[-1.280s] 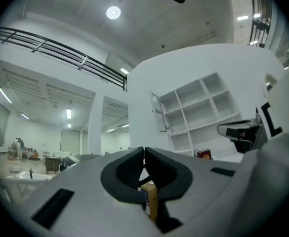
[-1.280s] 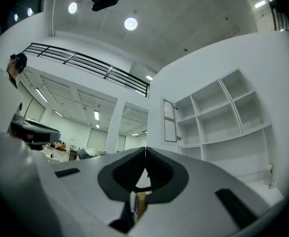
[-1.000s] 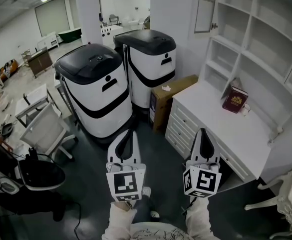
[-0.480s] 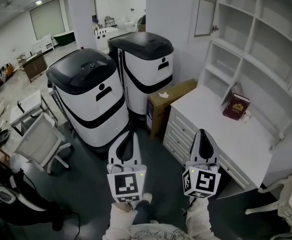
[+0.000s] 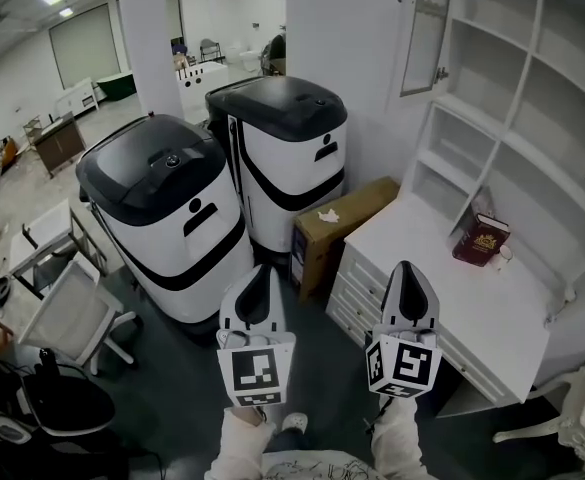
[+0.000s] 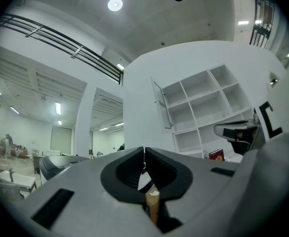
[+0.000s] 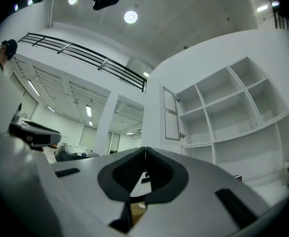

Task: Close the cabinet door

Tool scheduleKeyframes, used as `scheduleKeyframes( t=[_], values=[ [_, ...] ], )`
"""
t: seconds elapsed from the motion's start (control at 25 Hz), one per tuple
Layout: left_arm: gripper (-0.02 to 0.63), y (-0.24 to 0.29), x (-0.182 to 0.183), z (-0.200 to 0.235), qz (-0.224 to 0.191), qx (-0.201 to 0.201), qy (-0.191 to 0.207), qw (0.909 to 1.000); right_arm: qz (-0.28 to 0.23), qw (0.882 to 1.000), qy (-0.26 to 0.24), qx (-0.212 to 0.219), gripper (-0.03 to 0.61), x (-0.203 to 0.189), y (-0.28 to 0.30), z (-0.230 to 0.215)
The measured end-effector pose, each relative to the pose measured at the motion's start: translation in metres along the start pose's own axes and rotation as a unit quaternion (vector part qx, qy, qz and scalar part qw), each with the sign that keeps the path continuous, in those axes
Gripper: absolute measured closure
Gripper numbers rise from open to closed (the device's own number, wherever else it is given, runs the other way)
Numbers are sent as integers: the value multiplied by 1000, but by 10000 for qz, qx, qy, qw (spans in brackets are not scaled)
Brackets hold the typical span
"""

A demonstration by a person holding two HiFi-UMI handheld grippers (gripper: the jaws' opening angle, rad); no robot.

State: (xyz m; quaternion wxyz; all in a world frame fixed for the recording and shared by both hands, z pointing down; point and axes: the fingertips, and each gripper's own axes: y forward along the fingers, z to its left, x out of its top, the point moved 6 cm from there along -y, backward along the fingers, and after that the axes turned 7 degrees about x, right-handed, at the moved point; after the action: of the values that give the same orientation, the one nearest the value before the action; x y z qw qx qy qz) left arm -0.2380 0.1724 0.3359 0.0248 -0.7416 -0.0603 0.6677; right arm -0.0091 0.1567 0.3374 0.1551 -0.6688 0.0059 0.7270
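The left tongs (image 5: 260, 270) and the right tongs (image 5: 408, 266) are held side by side, each with its jaws pressed together and nothing between them. The cabinet door (image 5: 427, 28) stands open, well ahead of and above the right tongs, swung out from the white shelf unit (image 5: 532, 98). Just right of the right tongs lies the white surface (image 5: 422, 258), with a dark red book (image 5: 479, 238) near its back. Ahead, between the tongs, is a cardboard box (image 5: 337, 218), beside two black-and-white machines (image 5: 162, 203).
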Motion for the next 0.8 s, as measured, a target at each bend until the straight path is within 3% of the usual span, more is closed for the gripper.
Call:
scheduleKeyframes(
  t=[0.28,0.8],
  values=[
    [601,62,-8,21,-45,-109,-28,9999,-19,9998,-57,-166,575,-9,58,2],
    [601,125,-30,28,97,-161,-102,9998,166,9995,-86,-267,575,-36,117,-6]
  ],
)
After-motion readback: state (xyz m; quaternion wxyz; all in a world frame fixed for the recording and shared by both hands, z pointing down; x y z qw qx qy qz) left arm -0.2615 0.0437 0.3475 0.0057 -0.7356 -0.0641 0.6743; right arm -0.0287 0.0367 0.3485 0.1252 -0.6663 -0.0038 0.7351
